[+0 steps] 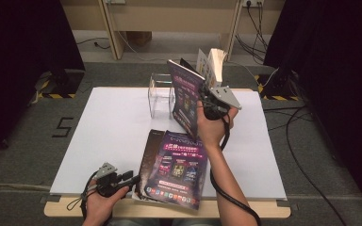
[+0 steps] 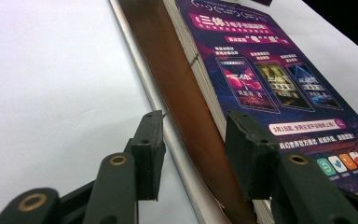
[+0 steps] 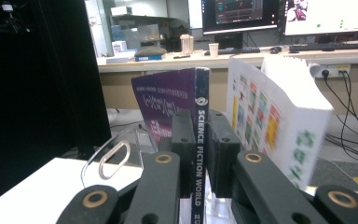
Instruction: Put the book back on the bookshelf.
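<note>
My right gripper [image 1: 201, 102] holds a purple magazine [image 1: 185, 94] upright above the table's far middle. In the right gripper view its jaws [image 3: 199, 149] are shut on the spine of that magazine [image 3: 200, 112], which reads "SCIENCE FICTION WORLD", and loose pages [image 3: 279, 121] fan out to the right. A stack of magazines [image 1: 172, 169] lies flat at the front edge. My left gripper [image 1: 133, 180] rests at the stack's left side. In the left gripper view its jaws [image 2: 198, 156] stand open, with the brown lower magazine's edge [image 2: 177, 93] running between them untouched.
A clear plastic box [image 1: 160, 96] stands just left of the lifted magazine on the white board [image 1: 103, 127]; its wall with an oval cut-out [image 3: 114, 158] is close to my right jaws. Black curtains flank the table. Cables trail on the floor at right [image 1: 301, 155].
</note>
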`<act>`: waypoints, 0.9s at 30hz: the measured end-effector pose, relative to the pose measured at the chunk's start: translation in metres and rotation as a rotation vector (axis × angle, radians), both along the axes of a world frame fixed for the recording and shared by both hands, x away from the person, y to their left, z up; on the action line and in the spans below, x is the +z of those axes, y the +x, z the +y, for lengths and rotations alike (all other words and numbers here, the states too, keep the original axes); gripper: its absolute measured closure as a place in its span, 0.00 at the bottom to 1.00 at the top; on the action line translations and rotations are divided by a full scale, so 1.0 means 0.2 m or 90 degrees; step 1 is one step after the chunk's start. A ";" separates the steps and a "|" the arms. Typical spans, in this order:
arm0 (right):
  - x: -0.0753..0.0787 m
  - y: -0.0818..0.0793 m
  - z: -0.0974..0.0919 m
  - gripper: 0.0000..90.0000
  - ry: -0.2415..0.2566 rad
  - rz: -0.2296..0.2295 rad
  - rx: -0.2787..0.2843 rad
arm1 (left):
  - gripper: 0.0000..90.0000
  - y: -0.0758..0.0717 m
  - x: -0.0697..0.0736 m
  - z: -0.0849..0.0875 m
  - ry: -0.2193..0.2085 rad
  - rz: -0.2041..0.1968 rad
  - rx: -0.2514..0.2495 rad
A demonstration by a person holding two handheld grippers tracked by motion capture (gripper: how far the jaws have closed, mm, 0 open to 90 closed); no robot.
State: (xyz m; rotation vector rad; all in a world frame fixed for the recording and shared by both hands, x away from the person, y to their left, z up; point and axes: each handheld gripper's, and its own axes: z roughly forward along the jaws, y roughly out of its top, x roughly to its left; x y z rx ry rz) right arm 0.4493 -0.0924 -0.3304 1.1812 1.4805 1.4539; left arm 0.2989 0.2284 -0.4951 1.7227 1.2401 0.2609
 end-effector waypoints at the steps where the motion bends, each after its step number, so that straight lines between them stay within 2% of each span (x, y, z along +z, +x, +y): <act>1: -0.01 -0.01 -0.01 0.93 -0.001 0.001 0.002 | 0.63 0.00 0.00 0.00 0.000 -0.001 0.000; 9: -0.04 -0.11 -0.05 0.92 -0.012 0.014 0.019 | 0.63 0.00 0.00 0.00 -0.003 -0.002 0.000; 14: -0.05 -0.13 -0.07 0.91 -0.022 0.020 0.024 | 0.63 0.00 0.01 0.00 -0.003 -0.003 0.000; 18: -0.04 -0.12 -0.07 0.90 -0.024 0.028 0.029 | 0.63 0.00 0.01 0.00 -0.005 -0.002 0.003; 25: -0.02 -0.05 -0.06 0.83 -0.029 0.067 0.055 | 0.63 0.00 0.01 0.00 -0.005 -0.001 0.003; 27: -0.01 -0.03 -0.06 0.83 -0.039 0.080 0.060 | 0.63 0.00 0.01 0.01 -0.005 -0.002 0.004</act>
